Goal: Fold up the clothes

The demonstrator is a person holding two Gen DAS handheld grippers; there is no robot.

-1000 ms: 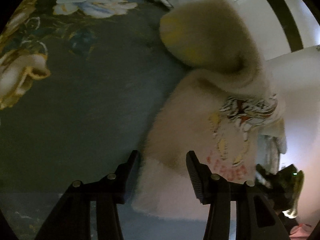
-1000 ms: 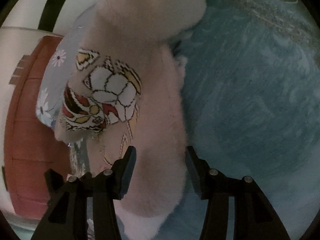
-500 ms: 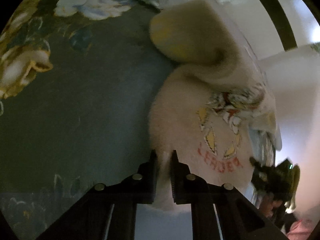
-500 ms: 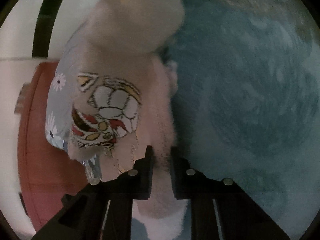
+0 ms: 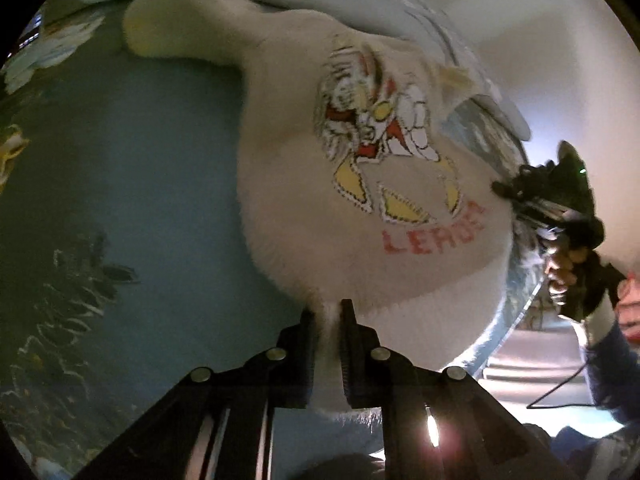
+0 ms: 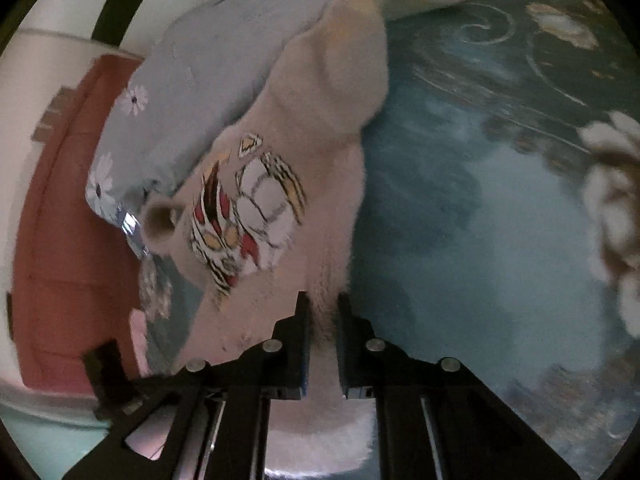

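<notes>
A fluffy cream sweater [image 5: 304,184] with a cartoon print and red letters hangs lifted over the blue-green floral bedspread [image 5: 132,184]. My left gripper [image 5: 327,316] is shut on its bottom hem at one corner. In the right wrist view the same sweater [image 6: 320,132] stretches away from me, print facing left, one sleeve cuff [image 6: 157,222] dangling. My right gripper [image 6: 322,312] is shut on the other hem corner. In the left wrist view the right gripper [image 5: 556,204] shows at the far right, held by a hand [image 5: 564,272].
A grey flowered quilt [image 6: 188,92] lies bunched behind the sweater. A reddish wooden panel [image 6: 60,220] stands at the left of the right wrist view. White flower patterns mark the bedspread [image 6: 520,220] at the right. A pale wall [image 5: 540,60] lies beyond.
Both grippers went from open around the hem to shut on it, then lifted; the sweater now hangs stretched between them and its print has spread out.
</notes>
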